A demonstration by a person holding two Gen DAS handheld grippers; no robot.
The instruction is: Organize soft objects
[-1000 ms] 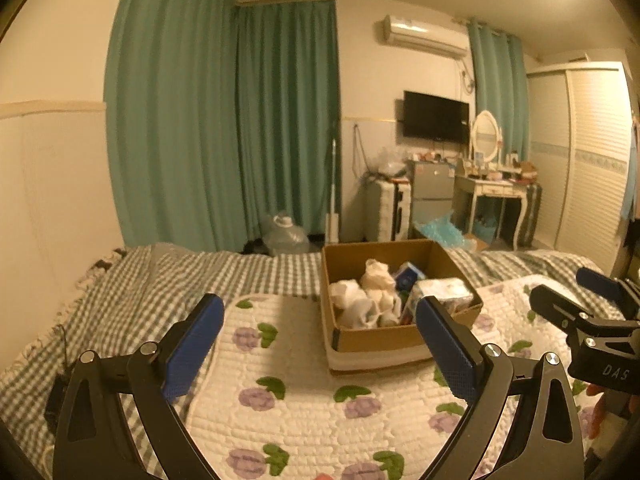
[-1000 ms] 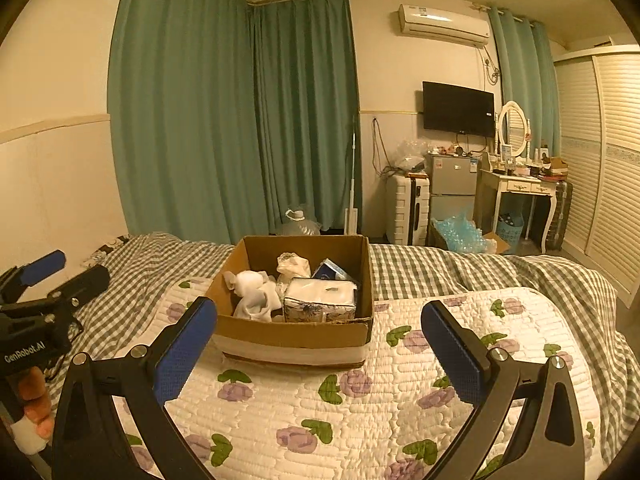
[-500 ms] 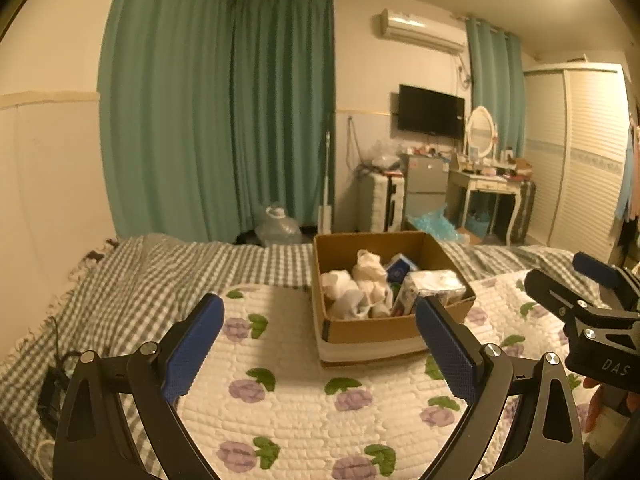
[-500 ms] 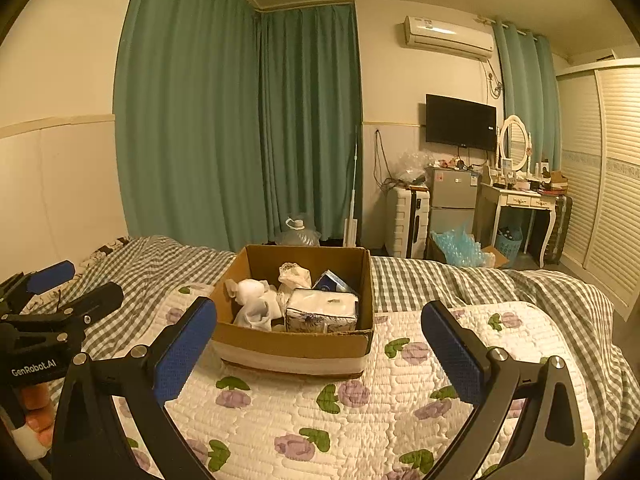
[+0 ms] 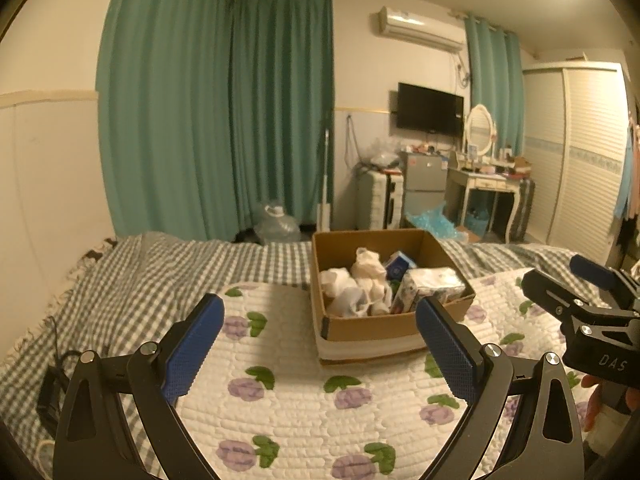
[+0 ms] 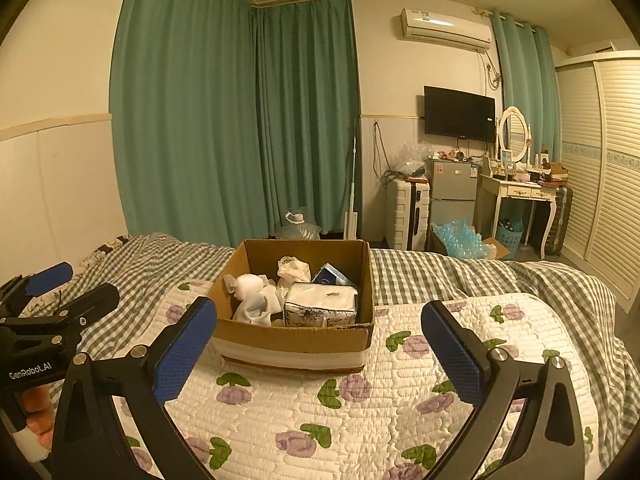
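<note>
A brown cardboard box (image 5: 372, 326) (image 6: 296, 338) stands on a white quilted bedspread with purple flowers (image 5: 300, 408) (image 6: 360, 412). Inside lie crumpled white cloth pieces (image 5: 352, 292) (image 6: 256, 296), a wrapped tissue pack (image 5: 428, 284) (image 6: 320, 304) and a small blue packet (image 5: 398, 265) (image 6: 334, 274). My left gripper (image 5: 318, 340) hovers open in front of the box, nothing between its blue pads. My right gripper (image 6: 320, 344) is also open and empty, level with the box's near wall. Each gripper shows at the edge of the other's view.
A grey checked blanket (image 5: 140, 280) (image 6: 500, 280) covers the bed around the quilt. Beyond the bed stand green curtains (image 6: 240, 120), a suitcase (image 6: 406, 220), a small fridge (image 6: 454, 192), a white dressing table (image 6: 520, 196) and a louvred wardrobe (image 6: 600, 168). A dark cable lies at the left (image 5: 56, 364).
Both grippers have drawn back and risen a little; the box looks slightly smaller and farther. Both stay open and empty, and the box's contents have not moved.
</note>
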